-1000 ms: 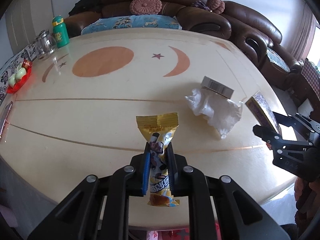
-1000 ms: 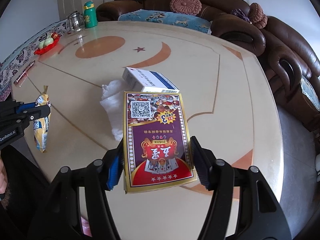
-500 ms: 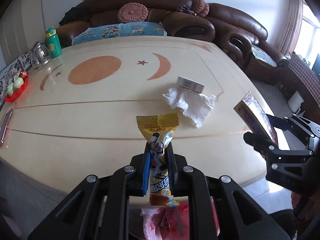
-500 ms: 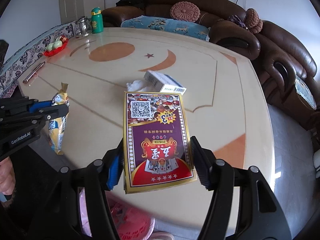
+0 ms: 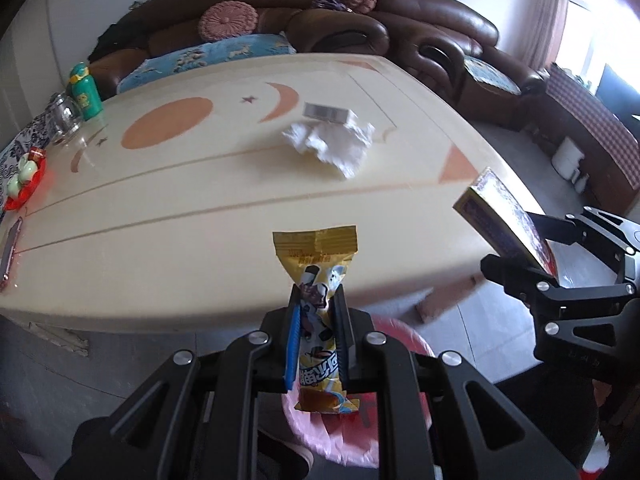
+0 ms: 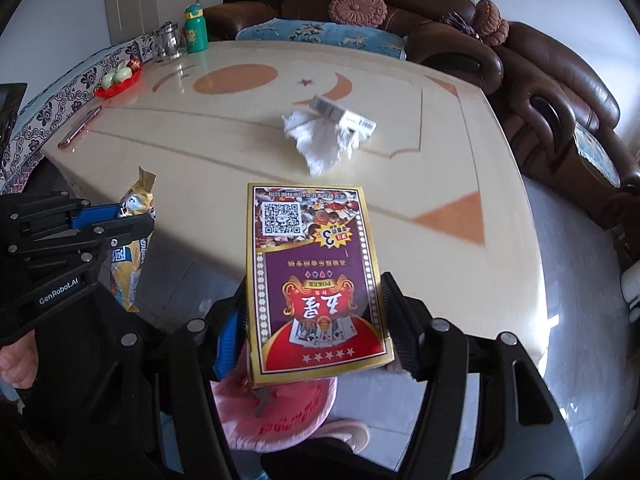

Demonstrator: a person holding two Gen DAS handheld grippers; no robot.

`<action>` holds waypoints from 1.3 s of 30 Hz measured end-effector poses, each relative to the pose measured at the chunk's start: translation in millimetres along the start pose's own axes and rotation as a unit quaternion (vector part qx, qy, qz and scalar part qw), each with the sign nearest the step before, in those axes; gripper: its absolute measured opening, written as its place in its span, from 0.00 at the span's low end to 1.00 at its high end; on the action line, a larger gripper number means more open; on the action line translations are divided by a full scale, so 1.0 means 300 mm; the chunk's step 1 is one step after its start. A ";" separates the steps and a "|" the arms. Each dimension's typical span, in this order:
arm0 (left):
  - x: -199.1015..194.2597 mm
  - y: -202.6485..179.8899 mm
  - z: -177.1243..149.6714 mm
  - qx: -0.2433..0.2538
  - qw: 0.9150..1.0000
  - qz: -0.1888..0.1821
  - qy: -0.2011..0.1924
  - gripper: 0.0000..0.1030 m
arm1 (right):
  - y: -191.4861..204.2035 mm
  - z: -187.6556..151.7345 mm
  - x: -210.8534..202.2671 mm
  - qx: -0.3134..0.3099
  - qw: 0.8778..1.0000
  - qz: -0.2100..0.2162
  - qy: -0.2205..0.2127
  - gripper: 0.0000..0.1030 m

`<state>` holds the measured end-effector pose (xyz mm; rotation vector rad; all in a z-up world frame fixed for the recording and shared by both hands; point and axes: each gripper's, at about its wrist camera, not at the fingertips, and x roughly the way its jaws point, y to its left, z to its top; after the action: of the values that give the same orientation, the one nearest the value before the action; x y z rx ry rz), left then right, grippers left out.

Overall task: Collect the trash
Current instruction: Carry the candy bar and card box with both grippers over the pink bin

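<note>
**Both loads carried off the table, now over the bin**

My left gripper [image 5: 316,336] stays clenched on the yellow snack wrapper [image 5: 318,320]; my right gripper [image 6: 310,320] grips the poker card box [image 6: 316,280]. Both have cleared the table's [image 5: 180,240] near edge and hang above the pink-lined trash bin [image 6: 280,420]. Release looks due. Crumpled tissue [image 5: 332,144] and a small white box [image 5: 326,112] remain mid-table.

Bright daylight, strong fisheye bend, black corners.
Pouring in from the curtained window [image 5: 576,12] at two o'clock, blown out white there; glaring off the glossy cream oval table [image 5: 200,216] near ten o'clock. Soft blur along table edge and grey tiled floor [image 6: 568,280]; near black gripper frames dark, underexposed at six o'clock.
</note>
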<state>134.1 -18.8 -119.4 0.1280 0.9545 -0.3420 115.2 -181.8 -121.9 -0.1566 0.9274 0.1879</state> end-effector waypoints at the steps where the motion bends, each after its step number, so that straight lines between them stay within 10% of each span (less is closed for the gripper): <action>1: -0.003 -0.006 -0.017 0.002 1.000 -0.004 0.003 0.15 | 0.007 -0.019 -0.005 0.002 1.000 -0.001 0.003 0.59; 39: 0.381 -0.079 -0.316 0.034 0.986 -0.056 0.153 0.15 | 0.120 -0.358 0.343 0.050 0.990 0.002 0.130 0.59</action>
<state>112.9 -43.1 -266.2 0.1943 1.2583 -0.4678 83.9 -160.3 -270.1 -0.0873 1.1944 0.1246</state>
